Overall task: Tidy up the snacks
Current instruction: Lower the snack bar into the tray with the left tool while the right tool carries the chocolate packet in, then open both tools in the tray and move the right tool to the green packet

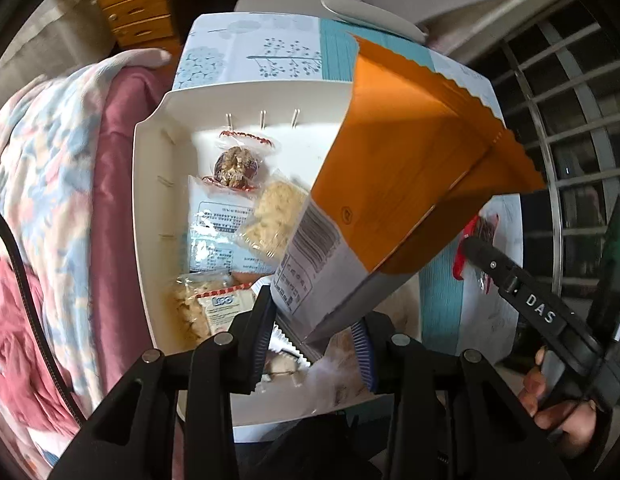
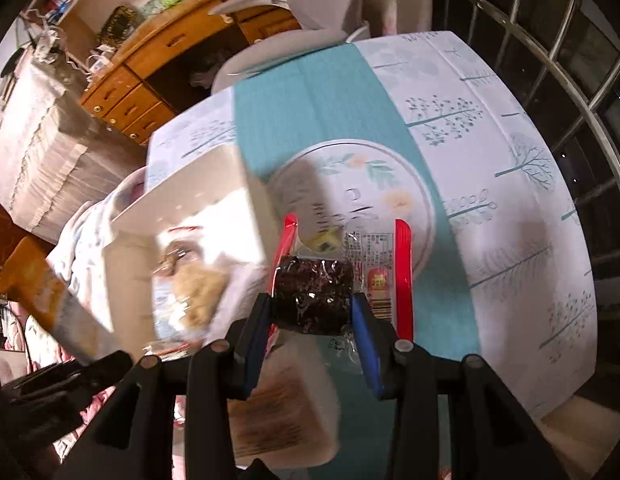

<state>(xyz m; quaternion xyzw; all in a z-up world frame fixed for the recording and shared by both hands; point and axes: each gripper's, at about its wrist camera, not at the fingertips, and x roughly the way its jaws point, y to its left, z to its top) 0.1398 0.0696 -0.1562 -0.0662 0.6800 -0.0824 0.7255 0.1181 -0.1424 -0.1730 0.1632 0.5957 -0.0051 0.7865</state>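
Tree-printed white and teal cloth (image 2: 490,128) covers the table. Left gripper (image 1: 314,338) clamps the pale bottom corner of a glossy orange pouch (image 1: 406,168), its long axis slanting up-right, hiding part of the white plastic bin (image 1: 149,184) of blurry wrapped snacks. Right gripper (image 2: 312,320) pinches a crinkly dark snack pack with red ends (image 2: 314,292) above the cloth.

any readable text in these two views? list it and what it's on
"DAS": white letters on the right gripper, seen from the left wrist view.
Orange-and-white snack bag in the left gripper: printed panel and barcode, too small to read.
Dark snack packet in the right gripper: label and barcode blurred, unreadable.
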